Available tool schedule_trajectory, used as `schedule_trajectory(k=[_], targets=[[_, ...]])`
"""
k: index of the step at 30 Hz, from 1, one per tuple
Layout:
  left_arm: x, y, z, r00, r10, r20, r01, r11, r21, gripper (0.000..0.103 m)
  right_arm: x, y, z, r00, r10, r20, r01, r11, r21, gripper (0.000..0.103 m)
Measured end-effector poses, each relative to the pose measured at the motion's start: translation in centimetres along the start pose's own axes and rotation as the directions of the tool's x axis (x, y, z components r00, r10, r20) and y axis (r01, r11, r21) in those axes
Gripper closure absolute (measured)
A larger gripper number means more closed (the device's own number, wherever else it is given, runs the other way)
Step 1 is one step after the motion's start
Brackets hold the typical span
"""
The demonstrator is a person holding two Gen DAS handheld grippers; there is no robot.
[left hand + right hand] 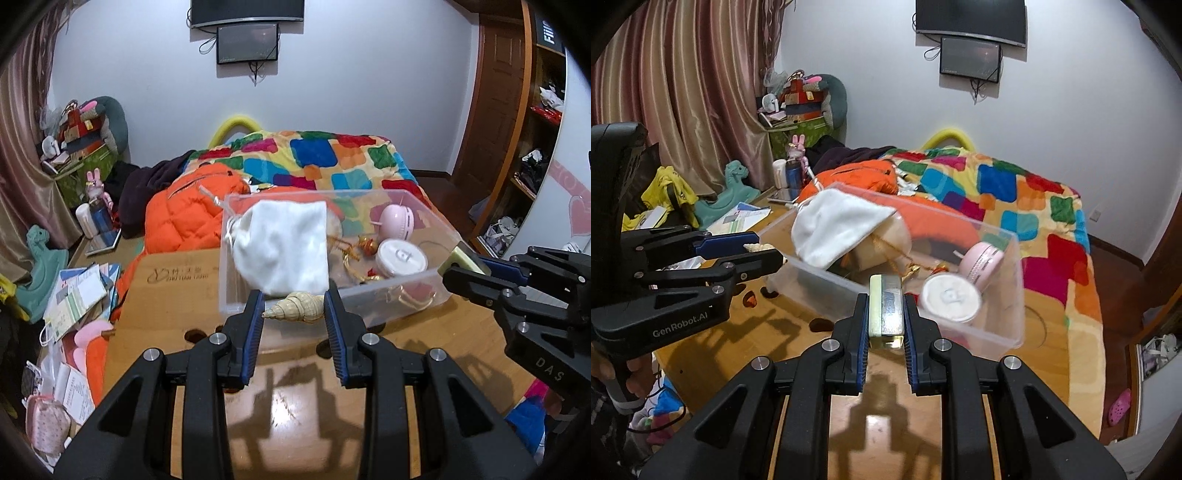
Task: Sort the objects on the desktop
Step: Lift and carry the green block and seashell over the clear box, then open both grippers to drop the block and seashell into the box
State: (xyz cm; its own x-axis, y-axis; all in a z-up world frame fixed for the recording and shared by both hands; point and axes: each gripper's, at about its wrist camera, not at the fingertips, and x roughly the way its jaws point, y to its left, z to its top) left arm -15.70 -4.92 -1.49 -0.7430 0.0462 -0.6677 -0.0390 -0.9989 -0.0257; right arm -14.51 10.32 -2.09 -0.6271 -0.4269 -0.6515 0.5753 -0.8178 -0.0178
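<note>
My left gripper point(294, 299) is shut on a cream spiral seashell point(295, 307) and holds it just in front of the clear plastic bin point(399, 291), above the wooden table point(295, 406). My right gripper point(885, 299) is shut on a small rectangular glass bottle with a pale green side point(885, 308), at the bin's near wall point(820, 280). Inside the bin lie a white cloth pouch point(284, 245), a pink round gadget point(394, 222), a white round case point(400, 257) and gold and red trinkets point(360, 247). The right gripper shows in the left wrist view point(461, 266); the left one shows in the right wrist view point(764, 253).
A cardboard sheet point(173, 280) lies under the bin's left side. An orange jacket point(188, 206) and a colourful quilt point(332, 158) cover the bed behind. Papers point(81, 295) and toys crowd the left. A shelf unit point(535, 147) stands at right.
</note>
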Motion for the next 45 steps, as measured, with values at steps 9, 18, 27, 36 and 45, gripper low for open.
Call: schedule_trajectory(k=[9,18,27,36,45], targets=[[0.8,-0.5,2.0,1.000,-0.023,0.018,0.022,0.999,0.023,0.070,0.0,-2.1,1.5,0.999,-0.035,0.027,0.035,0.999,0.012,0.088],[3.0,-1.7,3.3,0.999,-0.049,-0.002,0.049,0.997,0.056,0.070,1.9,-3.9,2.0,0.999,-0.045,0.008,0.045,0.998,0.035,0.088],[6.8,-2.9,4.0,0.994,-0.093,-0.059,0.096,0.994,0.056,0.070,4.8,-5.1,1.3,0.998,-0.034,-0.055,0.037,0.998,0.060,0.088],[9.4,-4.4,4.2,0.991,-0.098,-0.095,0.107,0.989,0.100,0.070,6.8,-5.9,1.6,0.995,-0.048,-0.084,0.052,0.997,0.049,0.088],[10.6,-4.7,4.0,0.991,-0.086,-0.103,0.098,0.989,0.111,0.070,8.2,-6.1,1.6,0.993,-0.053,-0.108,0.057,0.998,0.033,0.088]])
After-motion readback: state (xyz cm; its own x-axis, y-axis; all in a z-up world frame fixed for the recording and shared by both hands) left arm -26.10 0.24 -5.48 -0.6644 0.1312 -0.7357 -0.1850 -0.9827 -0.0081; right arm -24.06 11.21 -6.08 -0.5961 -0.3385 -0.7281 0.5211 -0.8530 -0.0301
